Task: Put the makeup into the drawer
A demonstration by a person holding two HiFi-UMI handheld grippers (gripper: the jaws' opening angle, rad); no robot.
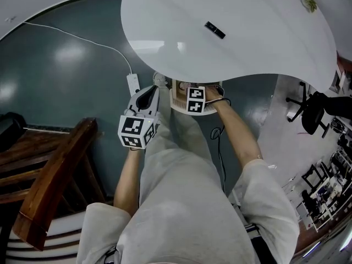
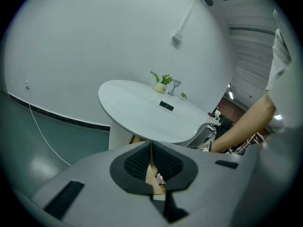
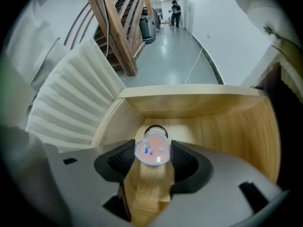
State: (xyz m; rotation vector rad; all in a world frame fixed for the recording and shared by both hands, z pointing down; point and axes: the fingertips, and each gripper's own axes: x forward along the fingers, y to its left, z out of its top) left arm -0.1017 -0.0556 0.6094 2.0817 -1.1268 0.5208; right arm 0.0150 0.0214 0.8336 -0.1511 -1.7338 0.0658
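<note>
Under the table (image 1: 231, 21), the drawer (image 1: 177, 95) is half hidden.

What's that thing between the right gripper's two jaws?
A small round pink makeup case, squeezed by the right gripper over the open wooden drawer. The right gripper view shows it.

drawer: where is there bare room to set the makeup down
The drawer floor is bare right of the makeup, out to the curved wall, and along the back wall. The left strip is narrower. Only a dark ring takes up room, just behind the makeup that the right hand-held gripper holds.
</note>
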